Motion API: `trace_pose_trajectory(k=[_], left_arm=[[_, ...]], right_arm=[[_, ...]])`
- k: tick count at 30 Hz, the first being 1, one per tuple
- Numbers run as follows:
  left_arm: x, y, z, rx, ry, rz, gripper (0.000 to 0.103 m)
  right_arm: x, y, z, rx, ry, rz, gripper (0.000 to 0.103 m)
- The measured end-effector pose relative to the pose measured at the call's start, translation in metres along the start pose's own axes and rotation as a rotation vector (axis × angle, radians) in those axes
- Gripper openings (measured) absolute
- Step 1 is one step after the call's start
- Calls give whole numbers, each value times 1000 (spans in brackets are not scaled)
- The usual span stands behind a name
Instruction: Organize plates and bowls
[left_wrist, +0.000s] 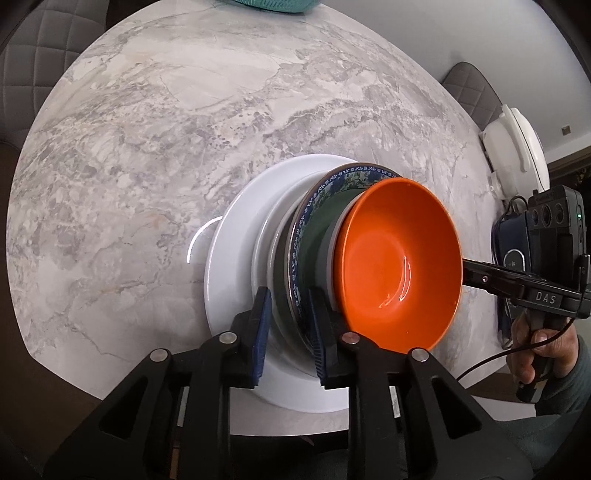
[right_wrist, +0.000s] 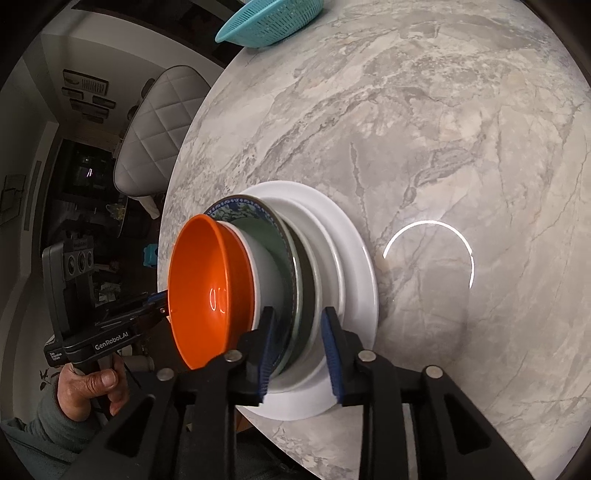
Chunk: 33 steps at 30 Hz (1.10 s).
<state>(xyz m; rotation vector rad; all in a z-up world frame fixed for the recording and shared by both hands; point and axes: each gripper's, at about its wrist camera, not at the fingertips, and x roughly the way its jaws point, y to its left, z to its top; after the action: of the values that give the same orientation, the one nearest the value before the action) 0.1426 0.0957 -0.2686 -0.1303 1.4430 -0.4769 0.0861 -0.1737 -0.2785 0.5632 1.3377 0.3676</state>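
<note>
Desk (left_wrist: 155, 122): round, grey-veined marble top; it carries the whole stack near its front edge.
Large white plate (left_wrist: 229, 258): lowest piece, flat on the desk, its rim showing all round the stack.
Smaller white plate (right_wrist: 334, 254): nested on the large one.
Blue-patterned dish (left_wrist: 354, 175): dark, with a blue floral rim; sits on the white plates.
White bowl (right_wrist: 264, 266): rests in the patterned dish (only its outer wall shows).
Orange bowl (left_wrist: 402, 258): topmost piece, nested in the white bowl, empty and glossy.
Teal colander (right_wrist: 271, 22): at the far edge of the desk, well apart from the stack.
Left gripper (left_wrist: 286, 332): fingers (left_wrist: 260, 332) spread either side of the stack's near rims; the pads appear to stand just clear of them.
Right gripper (right_wrist: 299, 350): fingers (right_wrist: 332, 350) likewise spread about the rims on its side, pinching nothing that can be seen.
Hands (left_wrist: 535, 350): one on each handle, at the front of the desk.
Progress (a judgement): stacking looks finished, large to small, with no loose plate or bowl in view. What remains seems only to draw both grippers away without nudging the rims.
</note>
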Motion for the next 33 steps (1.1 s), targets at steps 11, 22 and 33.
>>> trace_pose_trajectory(k=[11, 22, 33], left_arm=[[-77, -16, -33, -12, -269, 119, 57], [-173, -104, -57, -225, -521, 296, 81], [-130, -122, -38, -85, -287, 324, 81]], right_arm=[[-43, 3, -17, -61, -80, -59, 70], [-102, 32, -31, -159, -260, -89, 99], [-131, 66, -48, -129, -362, -300, 103]])
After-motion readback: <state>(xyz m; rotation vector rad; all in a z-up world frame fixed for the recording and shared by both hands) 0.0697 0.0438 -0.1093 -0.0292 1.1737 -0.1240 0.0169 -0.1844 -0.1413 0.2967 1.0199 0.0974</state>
